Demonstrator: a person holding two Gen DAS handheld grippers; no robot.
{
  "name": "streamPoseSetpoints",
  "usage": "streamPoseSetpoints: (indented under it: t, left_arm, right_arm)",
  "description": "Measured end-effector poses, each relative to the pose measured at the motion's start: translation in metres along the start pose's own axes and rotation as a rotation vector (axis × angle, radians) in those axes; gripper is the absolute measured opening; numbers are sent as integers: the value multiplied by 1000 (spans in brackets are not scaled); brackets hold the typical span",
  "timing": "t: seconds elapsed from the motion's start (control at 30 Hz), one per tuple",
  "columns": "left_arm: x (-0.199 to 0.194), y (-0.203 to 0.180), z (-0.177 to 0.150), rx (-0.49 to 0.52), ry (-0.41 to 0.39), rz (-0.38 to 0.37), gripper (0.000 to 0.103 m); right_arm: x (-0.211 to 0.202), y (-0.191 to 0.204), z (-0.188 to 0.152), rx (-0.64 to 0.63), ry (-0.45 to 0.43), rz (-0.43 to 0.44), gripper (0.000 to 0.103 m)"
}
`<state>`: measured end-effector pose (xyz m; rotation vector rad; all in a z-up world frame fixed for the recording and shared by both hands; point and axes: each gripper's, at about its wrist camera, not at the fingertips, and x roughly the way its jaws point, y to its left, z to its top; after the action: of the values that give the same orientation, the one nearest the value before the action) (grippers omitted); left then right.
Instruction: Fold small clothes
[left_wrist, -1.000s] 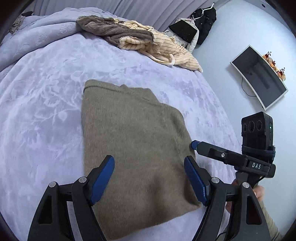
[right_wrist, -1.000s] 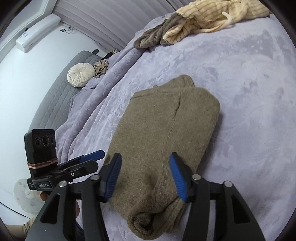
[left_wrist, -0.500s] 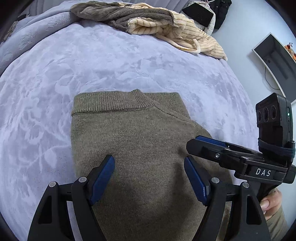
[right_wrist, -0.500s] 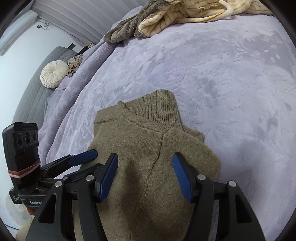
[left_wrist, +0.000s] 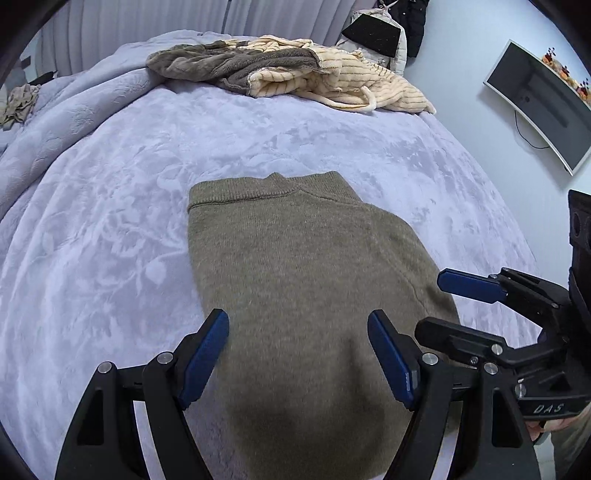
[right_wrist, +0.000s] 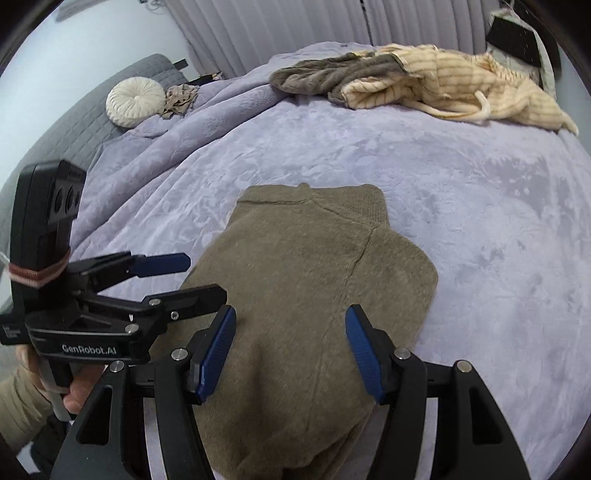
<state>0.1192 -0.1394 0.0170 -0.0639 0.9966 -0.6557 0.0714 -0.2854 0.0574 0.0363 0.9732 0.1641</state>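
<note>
Now the big bed (left_wrist: 155, 206) fills most of the view. Its cover is soft, fuzzy and pale purple, with a leafy pattern pressed into it.

On the near middle of the bed lies the green-brown sweater (left_wrist: 306, 280). It is knit, a bit fuzzy, and folded into a long, neat block with its ribbed collar at the far end. A moment ago it looked tilted and sat close under the cameras. Now it shows straight, with the collar square to the far side, and both tools look at it from a bit farther back. The sweater itself looks the same, so I think the person pulled back to check it. The sleeves seem tucked in already, so the next fold would likely bring one end over the other.

At the far side of the bed sits a pile of other clothes (right_wrist: 413, 79). One is cream with thin stripes and a cord, and one is grey-brown and fluffy. They are crumpled and well apart from the sweater, so more folding is probably waiting.

The left hand-held gripper (left_wrist: 297, 354) hovers over the near end of the sweater. Its blue pads stand wide apart and hold nothing. The right hand-held gripper (right_wrist: 290, 347) is just beside it, also spread open and empty, above the same near end.
</note>
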Motion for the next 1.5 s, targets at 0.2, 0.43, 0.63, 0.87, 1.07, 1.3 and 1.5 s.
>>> streamPoseSetpoints:
  t: [0.2,0.43,0.63,0.87,1.07,1.3,1.5]
  left_arm:
    - [-12,-8,-42,-2,16,4,79]
    - [-6,12,-100,-68,98,10,79]
    - [-50,57,-115,-178,63,-34,79]
    - [-45,94,-58,-312,81,-122,79]
    - [7,53,-14,-267,164,-157,79]
    - [70,42,-14,-277,271,-192,88]
    - [87,55,-9,-298,260,-291,89]
  right_arm:
    - [-16,41,-45,-102,-7,3,65]
    - [-13,18,-92,-15,43,0,65]
    - [-73,-17,-110,64,-7,-20,80]
    - [-93,-102,-86,273,-29,-51,80]
    - [-45,-106,-45,320,34,57,80]
    - [42,-87,-21,380,165,200,80]
    - [80,-82,-17,407,172,243,80]
